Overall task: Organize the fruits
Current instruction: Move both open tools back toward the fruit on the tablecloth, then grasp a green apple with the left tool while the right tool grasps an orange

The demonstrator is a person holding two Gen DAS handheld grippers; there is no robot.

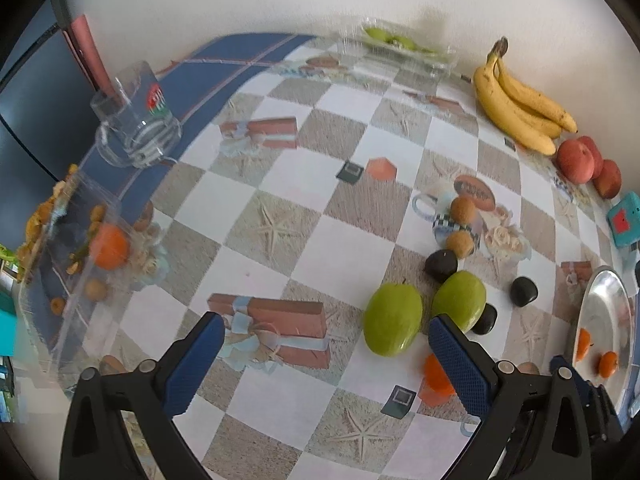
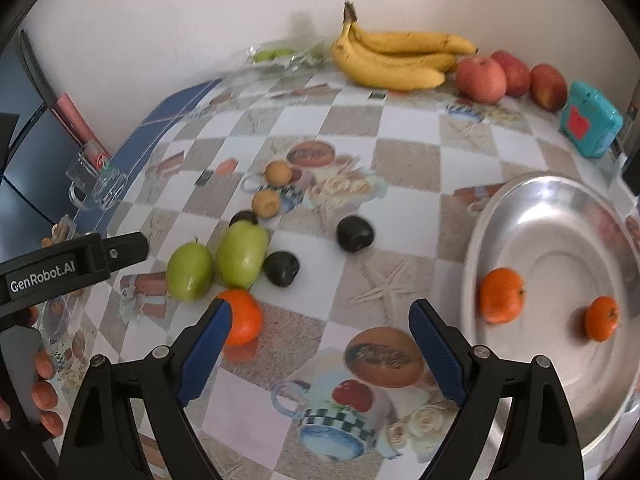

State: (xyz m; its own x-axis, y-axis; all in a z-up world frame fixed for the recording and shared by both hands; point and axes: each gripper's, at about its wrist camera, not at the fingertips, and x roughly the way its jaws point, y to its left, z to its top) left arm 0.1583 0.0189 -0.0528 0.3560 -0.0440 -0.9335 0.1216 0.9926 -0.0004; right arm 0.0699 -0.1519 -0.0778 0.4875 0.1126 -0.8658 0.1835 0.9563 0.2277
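1. On the checked tablecloth (image 2: pixel 400 152) the fruit lies in loose groups, with a steel tray (image 2: pixel 560 216) at the right edge.
2. In the tray lie two tangerines (image 2: pixel 501 295), well apart from each other.
3. A third tangerine (image 2: pixel 244 316) sits on the cloth just beside the left finger of the right gripper (image 2: pixel 320 344), partly hidden by that finger.
4. The right gripper has its jaws spread wide and holds nothing; only printed cloth lies between them.
5. The left gripper (image 1: pixel 326 360) also has its jaws spread wide and empty, hanging over the cloth beside two green fruits (image 1: pixel 394 320).
6. The two green fruits lie side by side, touching or nearly so, with three dark plums (image 2: pixel 355 233) near them; two of those sit right against the green pair.
7. Two small tan fruits (image 2: pixel 278 173) lie a little farther back.
8. Against the wall rest a bunch of bananas (image 2: pixel 396 60) and, next to it, three red apples (image 2: pixel 480 79).
9. A teal box (image 2: pixel 590 126) stands beside the apples.
10. A glass mug (image 1: pixel 136 120) stands on the blue border at the left.
11. Fingers (image 2: pixel 44 396) grip the left gripper's handle at the left edge of the right wrist view.
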